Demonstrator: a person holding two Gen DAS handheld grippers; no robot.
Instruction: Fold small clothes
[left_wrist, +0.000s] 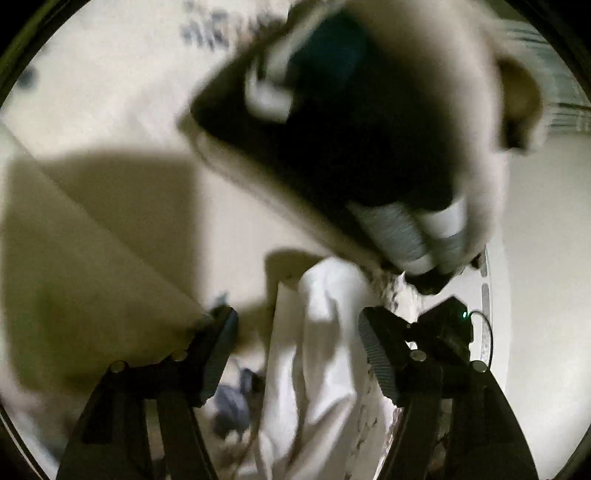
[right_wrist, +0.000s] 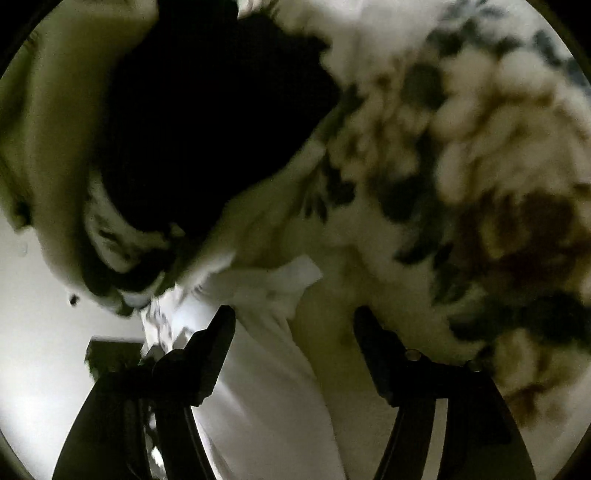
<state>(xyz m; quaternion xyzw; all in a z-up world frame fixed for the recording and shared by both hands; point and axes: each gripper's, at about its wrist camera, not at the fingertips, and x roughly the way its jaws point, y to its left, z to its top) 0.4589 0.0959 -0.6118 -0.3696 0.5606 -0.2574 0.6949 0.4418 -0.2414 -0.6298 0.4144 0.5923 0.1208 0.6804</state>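
In the left wrist view a white garment (left_wrist: 317, 354) hangs in folds between the fingers of my left gripper (left_wrist: 297, 328), which stands open; neither pad presses on the cloth. Above it looms the blurred dark body of the right gripper (left_wrist: 332, 140), with a pale sleeve around it. In the right wrist view my right gripper (right_wrist: 295, 328) is open too. The white garment (right_wrist: 266, 295) runs between its fingers near the left one, with a gap on the right. The left gripper's body (right_wrist: 207, 122) shows only as a black blur at the upper left.
A small blue-grey cloth (left_wrist: 232, 406) lies low beside the left finger. A black box (left_wrist: 450, 325) with a green light and a cable sits on the white surface (left_wrist: 546, 258). Flowered fabric (right_wrist: 480, 155) fills the right of the right wrist view.
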